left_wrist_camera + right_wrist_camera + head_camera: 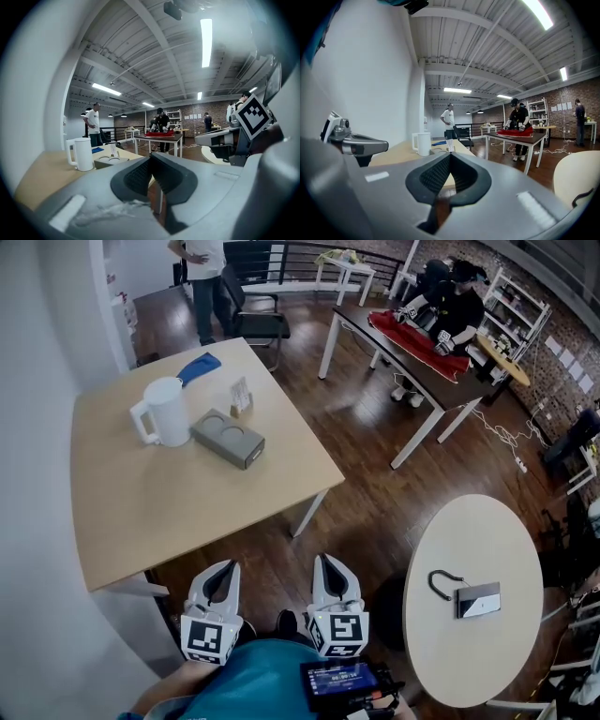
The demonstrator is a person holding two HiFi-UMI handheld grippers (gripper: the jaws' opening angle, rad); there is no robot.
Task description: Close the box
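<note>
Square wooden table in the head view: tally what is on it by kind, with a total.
White jug: 1
Grey box: 1
Blue cloth: 1
Small upright stand: 1
Total: 4

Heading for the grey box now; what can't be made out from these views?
- Grey box: in the head view, too small to show a lid, hinge or seam.
- Same box in the left gripper view: lower part hidden behind the left gripper.
- Card stand: print too small in the head view.
- Small device on the round table: too small to identify.
</note>
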